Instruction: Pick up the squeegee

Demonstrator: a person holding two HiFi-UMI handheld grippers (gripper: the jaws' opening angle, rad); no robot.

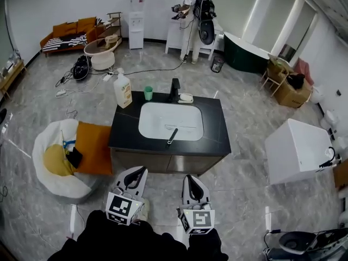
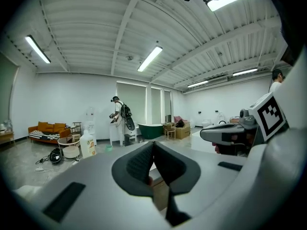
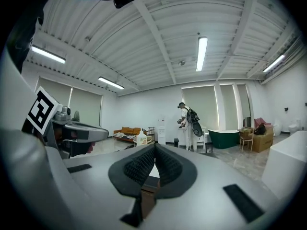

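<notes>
The squeegee [image 1: 172, 136], dark with a thin handle, lies across the front rim of the white basin [image 1: 155, 125], set in a black-topped vanity [image 1: 215, 140]. Both grippers hover side by side in front of the vanity, short of its near edge and pointing toward it. The left gripper [image 1: 138, 171] is shut with nothing in it, its ribbed pads meeting in the left gripper view [image 2: 153, 145]. The right gripper [image 1: 190, 179] is likewise shut and empty, pads together in the right gripper view [image 3: 155, 147]. Neither gripper view shows the squeegee.
On the counter's back edge stand a soap bottle [image 1: 123, 89], a green cup [image 1: 148, 93], a black faucet [image 1: 174, 88] and a soap dish [image 1: 186, 98]. A white beanbag with an orange cushion [image 1: 93, 147] sits left, a white box [image 1: 296, 150] right. A person [image 1: 191, 15] stands far back.
</notes>
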